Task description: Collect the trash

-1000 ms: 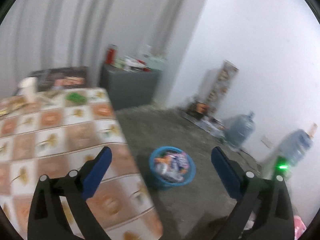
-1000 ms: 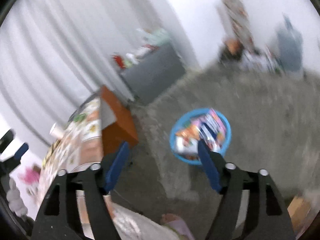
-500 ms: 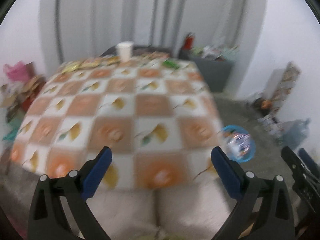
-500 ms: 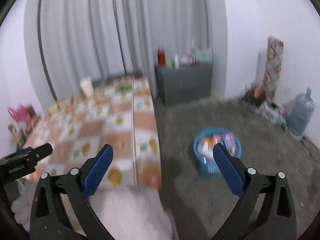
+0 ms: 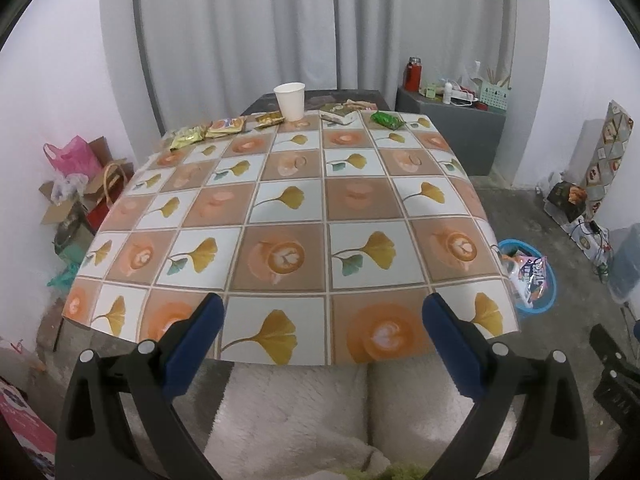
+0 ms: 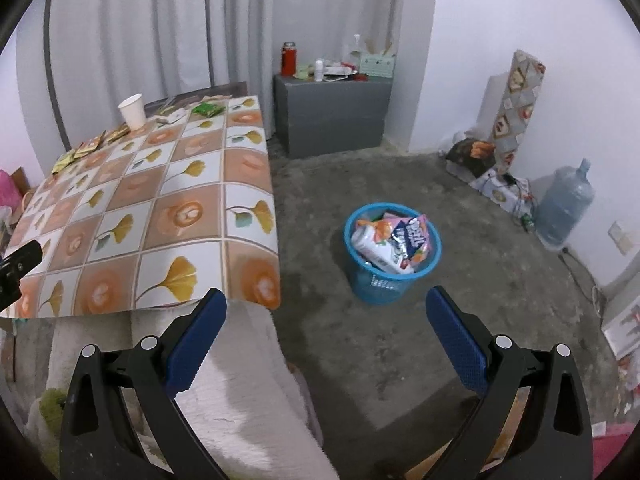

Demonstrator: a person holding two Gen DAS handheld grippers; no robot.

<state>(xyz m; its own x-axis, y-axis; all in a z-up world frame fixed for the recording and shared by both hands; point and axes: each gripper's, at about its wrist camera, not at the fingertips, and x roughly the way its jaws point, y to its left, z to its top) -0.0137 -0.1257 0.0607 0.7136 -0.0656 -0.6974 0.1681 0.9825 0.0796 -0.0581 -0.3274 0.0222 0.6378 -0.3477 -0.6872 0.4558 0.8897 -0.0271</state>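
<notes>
- Blue-padded fingers (image 5: 196,344) of left gripper (image 5: 322,344) and right gripper (image 6: 326,338): spread wide, empty
- Crumpled snack wrappers (image 5: 208,130): far edge of tile-patterned table (image 5: 288,208), beside white paper cup (image 5: 289,101)
- Blue plastic mesh bin (image 6: 392,256): on floor right of table, full of wrappers

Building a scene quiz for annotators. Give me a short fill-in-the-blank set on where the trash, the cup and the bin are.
1. The white paper cup stands upright at the ____ end of the table.
2. The blue bin stands on the ____, beside the table.
3. The snack wrappers lie on the table to the cup's left and ____.
4. Both grippers are open and hold ____.

Missing words: far; floor; right; nothing
</notes>
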